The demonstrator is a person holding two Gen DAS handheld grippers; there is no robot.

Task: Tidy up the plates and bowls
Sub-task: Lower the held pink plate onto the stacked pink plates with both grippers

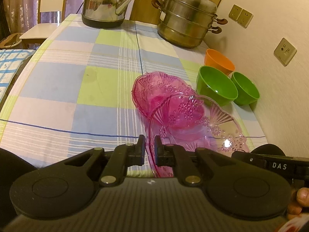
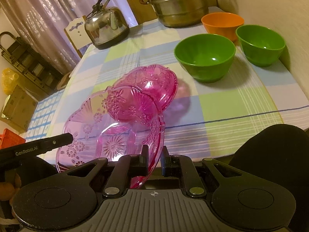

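Checked tablecloth (image 1: 77,89); both grippers (image 1: 149,150) (image 2: 154,160) clamp pink plate (image 2: 92,135), rim partly hidden.

You've got a table under a checked cloth (image 1: 77,77). On it: kettle (image 1: 105,3), steamer pot (image 1: 188,17), orange bowl (image 2: 222,24), two green bowls (image 2: 204,60) (image 2: 260,44), small pink dish (image 2: 152,85). Bowls cluster by the wall.
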